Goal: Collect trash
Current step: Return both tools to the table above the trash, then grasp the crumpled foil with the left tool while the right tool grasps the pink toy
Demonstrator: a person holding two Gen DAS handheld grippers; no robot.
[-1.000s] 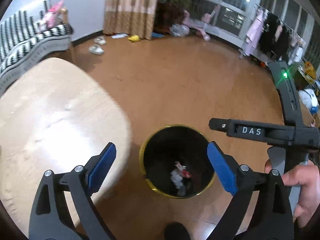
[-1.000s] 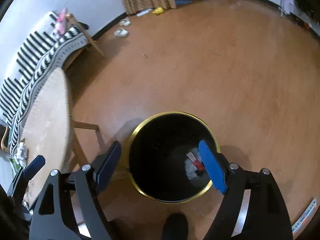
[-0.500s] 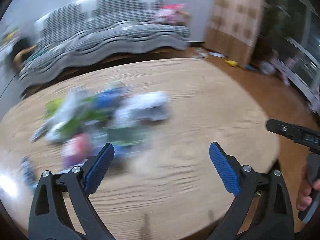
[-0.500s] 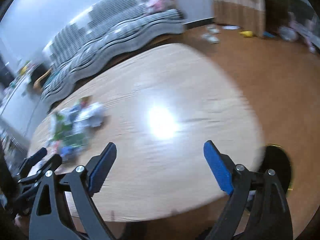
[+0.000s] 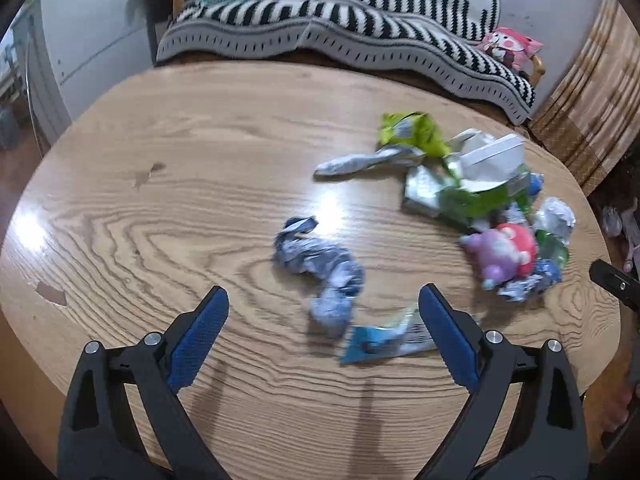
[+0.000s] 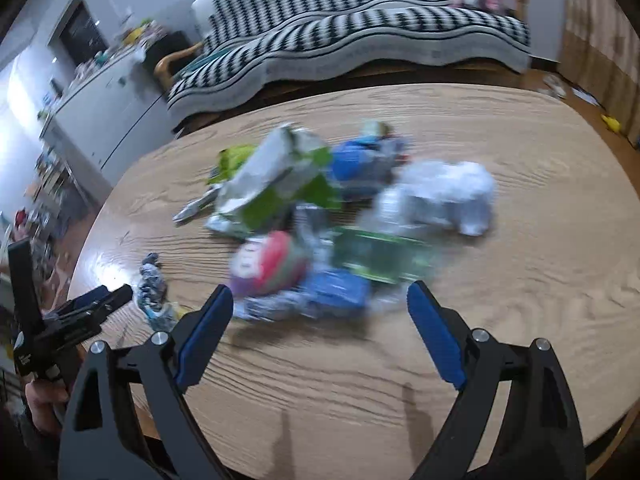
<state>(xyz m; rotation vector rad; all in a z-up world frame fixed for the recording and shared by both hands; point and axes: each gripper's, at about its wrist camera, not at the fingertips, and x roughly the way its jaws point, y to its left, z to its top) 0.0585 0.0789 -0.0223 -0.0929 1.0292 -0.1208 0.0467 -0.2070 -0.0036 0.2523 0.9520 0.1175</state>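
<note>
Since you swung both tools from bin back over bench (image 5: 168, 184), left tool (image 5: 322, 326) and right tool (image 6: 320, 320) hang released, empty; trash pile (image 6: 320, 216) awaits next pick.

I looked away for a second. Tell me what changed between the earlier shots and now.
Both grippers swung from above the black bin to the wooden table and now face the trash pile. The right gripper has just opened slightly wider. Unchanged: the left gripper and the right are open, with nothing between their fingers.
</note>
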